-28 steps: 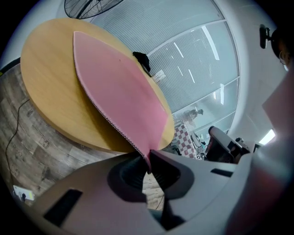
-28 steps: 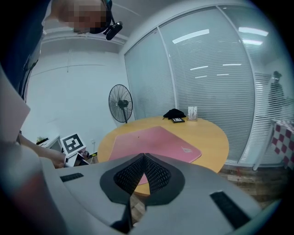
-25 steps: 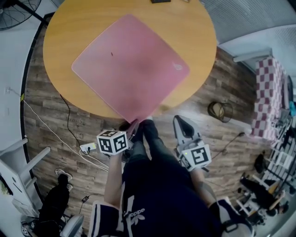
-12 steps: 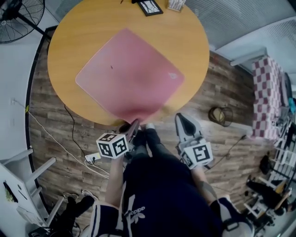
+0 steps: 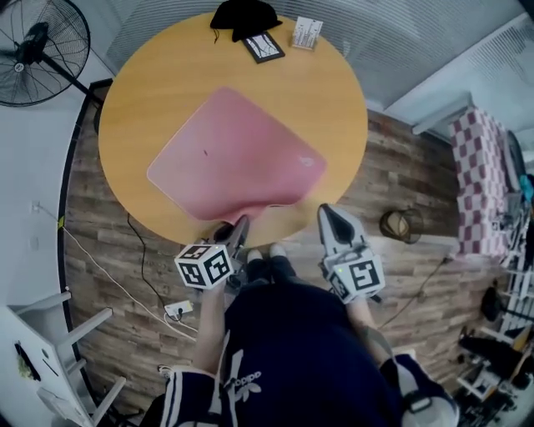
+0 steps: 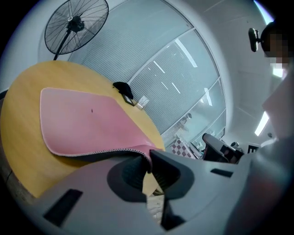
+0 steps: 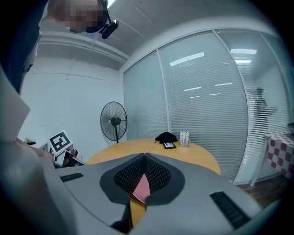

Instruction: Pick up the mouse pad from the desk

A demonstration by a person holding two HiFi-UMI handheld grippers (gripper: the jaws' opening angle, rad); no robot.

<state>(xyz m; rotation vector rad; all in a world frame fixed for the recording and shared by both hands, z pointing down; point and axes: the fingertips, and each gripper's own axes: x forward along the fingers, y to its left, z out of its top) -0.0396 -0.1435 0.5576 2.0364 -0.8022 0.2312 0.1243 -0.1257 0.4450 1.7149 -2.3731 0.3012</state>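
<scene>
The pink mouse pad (image 5: pixel 234 158) lies on the round wooden table (image 5: pixel 167 75). Its near corner is curled up off the table's edge, and my left gripper (image 5: pixel 242 225) is shut on that corner. In the left gripper view the jaws (image 6: pixel 149 158) pinch the pad's stitched edge, and the rest of the pad (image 6: pixel 87 121) slopes down onto the table (image 6: pixel 18 151). My right gripper (image 5: pixel 325 210) is shut and holds nothing, just off the table's near edge to the right of the pad. Between its shut jaws (image 7: pixel 144 155) a strip of pink pad (image 7: pixel 142 187) shows.
At the table's far edge lie a black cap (image 5: pixel 244 15), a dark framed card (image 5: pixel 263 46) and a white card stand (image 5: pixel 307 32). A standing fan (image 5: pixel 37 50) is at far left. On the floor are a wire bin (image 5: pixel 399 225) and a power strip (image 5: pixel 177 309).
Both grippers have risen and drawn back. The left one has lifted the pad's near corner off the table's edge. More of the table's far side has come into view.
</scene>
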